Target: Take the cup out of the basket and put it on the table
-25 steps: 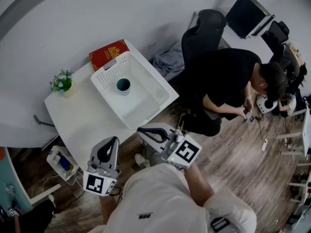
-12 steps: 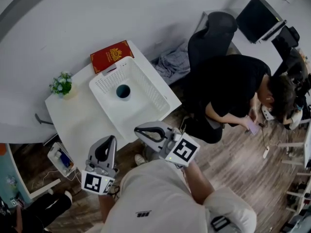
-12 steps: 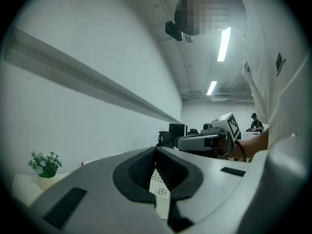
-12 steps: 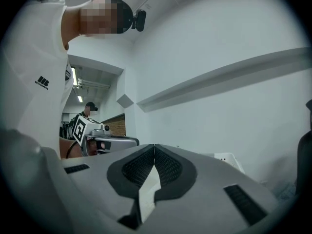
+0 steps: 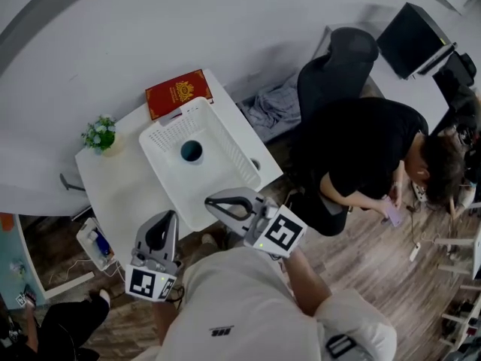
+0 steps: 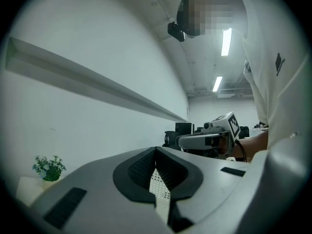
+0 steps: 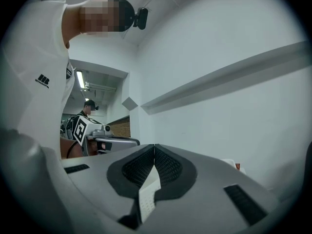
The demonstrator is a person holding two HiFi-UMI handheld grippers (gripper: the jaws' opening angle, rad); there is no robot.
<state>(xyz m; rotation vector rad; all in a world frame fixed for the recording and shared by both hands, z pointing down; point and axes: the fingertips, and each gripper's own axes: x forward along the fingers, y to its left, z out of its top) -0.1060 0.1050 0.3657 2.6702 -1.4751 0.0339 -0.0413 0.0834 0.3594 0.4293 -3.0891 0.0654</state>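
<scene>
Now, cup (image 5: 191,150): probably light, stiff, slick; pinch its rim, upper centre-left of the head view.
Left gripper (image 6: 156,152): jaws together, empty.
Right gripper (image 7: 154,150): jaws together, empty.

Colours noted: the surface (image 5: 120,190) is plain white. The basket (image 5: 234,147) is white, its walls perforated in a fine grid. The cup (image 5: 191,151) is dark teal. The book (image 5: 179,93) is red with a gold emblem. The plant (image 5: 100,132) is green-leaved. The left gripper (image 5: 167,216) and right gripper (image 5: 212,199) are grey with black textured jaw pads — their cubes are white with black square markers. The floor (image 5: 376,254) is brown wood grain.
</scene>
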